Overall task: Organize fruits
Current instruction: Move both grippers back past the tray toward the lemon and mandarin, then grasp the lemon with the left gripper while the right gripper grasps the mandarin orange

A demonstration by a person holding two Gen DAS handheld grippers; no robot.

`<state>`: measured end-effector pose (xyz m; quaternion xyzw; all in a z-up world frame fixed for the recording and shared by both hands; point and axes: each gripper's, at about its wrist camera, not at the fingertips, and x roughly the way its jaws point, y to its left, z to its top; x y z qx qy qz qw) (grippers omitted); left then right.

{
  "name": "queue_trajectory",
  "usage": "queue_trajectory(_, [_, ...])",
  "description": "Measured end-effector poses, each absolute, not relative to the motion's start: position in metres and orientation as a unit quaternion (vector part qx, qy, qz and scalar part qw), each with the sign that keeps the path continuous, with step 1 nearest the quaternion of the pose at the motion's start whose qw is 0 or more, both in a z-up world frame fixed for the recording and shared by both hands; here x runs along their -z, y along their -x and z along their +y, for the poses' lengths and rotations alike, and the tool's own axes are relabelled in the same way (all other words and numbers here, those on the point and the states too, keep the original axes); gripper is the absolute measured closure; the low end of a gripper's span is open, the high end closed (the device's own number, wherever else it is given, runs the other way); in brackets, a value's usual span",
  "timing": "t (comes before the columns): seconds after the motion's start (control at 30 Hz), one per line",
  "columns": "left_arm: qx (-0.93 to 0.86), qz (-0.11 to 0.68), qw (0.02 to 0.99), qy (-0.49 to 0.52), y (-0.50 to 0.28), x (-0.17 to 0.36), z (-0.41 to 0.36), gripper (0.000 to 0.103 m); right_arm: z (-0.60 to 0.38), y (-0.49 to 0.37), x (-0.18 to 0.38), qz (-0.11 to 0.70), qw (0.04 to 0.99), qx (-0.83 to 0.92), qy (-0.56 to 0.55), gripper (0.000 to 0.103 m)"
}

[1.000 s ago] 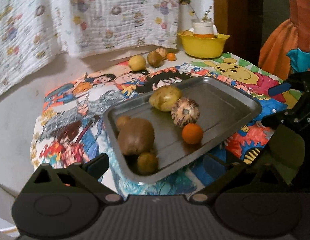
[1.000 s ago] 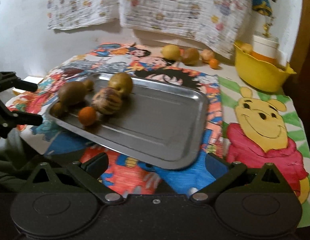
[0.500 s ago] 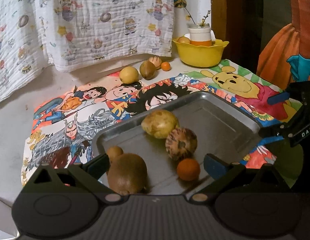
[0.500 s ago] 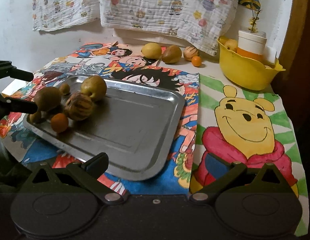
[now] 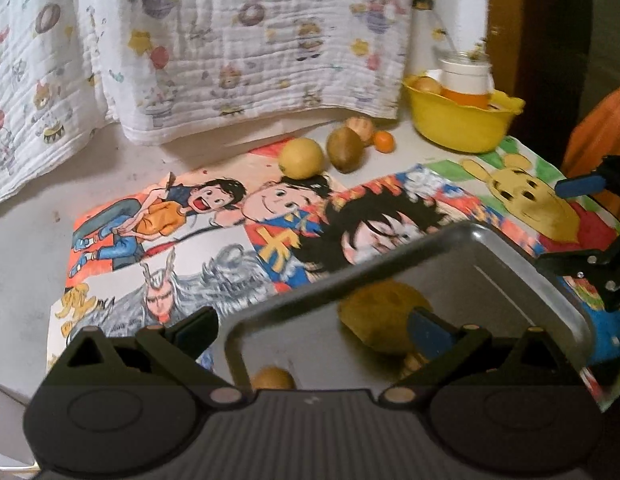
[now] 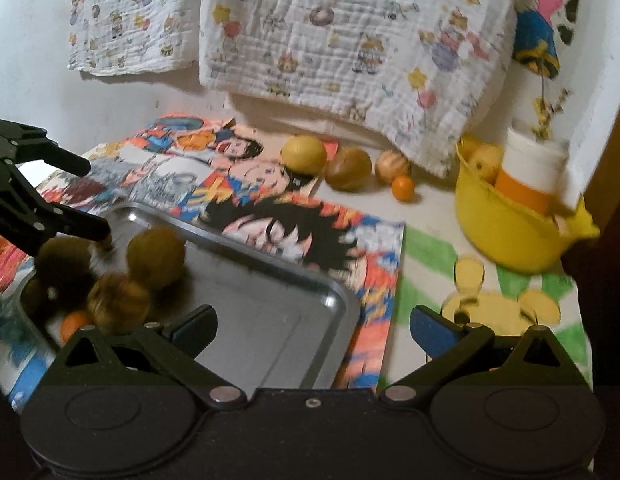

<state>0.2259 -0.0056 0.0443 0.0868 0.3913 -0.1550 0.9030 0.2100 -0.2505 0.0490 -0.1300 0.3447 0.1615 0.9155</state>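
Observation:
A steel tray point(image 6: 270, 304) point(image 5: 510, 272) lies on a cartoon-print cloth and holds several fruits at its left end: a yellow-green one point(image 6: 156, 258) point(image 5: 384, 316), a striped brown one point(image 6: 118, 302), a dark brown one point(image 6: 62, 260) and a small orange point(image 6: 72, 322). At the back lie a lemon point(image 6: 304, 154) point(image 5: 301, 158), a brown fruit point(image 6: 348, 164) point(image 5: 345, 148), a striped fruit point(image 6: 392, 165) and a small orange point(image 6: 403, 188) point(image 5: 384, 141). My left gripper point(image 5: 312, 326) point(image 6: 88, 200) is open over the tray's left end. My right gripper point(image 6: 312, 326) is open and empty above the tray's near right corner.
A yellow bowl point(image 6: 510, 232) point(image 5: 458, 124) with a white-and-orange jar and a fruit stands at the back right. Printed cloths point(image 6: 350, 32) hang on the wall behind. The Winnie-the-Pooh mat point(image 6: 490, 308) lies to the right of the tray.
Both grippers have moved forward and down toward the table. The tray and its fruits now sit closer under the left gripper. Both stay open.

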Motion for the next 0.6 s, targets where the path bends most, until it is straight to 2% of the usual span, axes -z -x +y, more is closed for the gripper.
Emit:
queue_trajectory(0.33, [0.161, 0.391, 0.903, -0.079, -0.299, -0.044, 0.008, 0.001, -0.239, -0.28, -0.063, 0.329, 0.916, -0.172, 0.155, 0.001])
queue_trajectory(0.6, [0.195, 0.324, 0.916, -0.132, -0.343, -0.04, 0.005, 0.0, -0.229, -0.33, -0.067, 0.321, 0.89, -0.217, 0.242, 0.001])
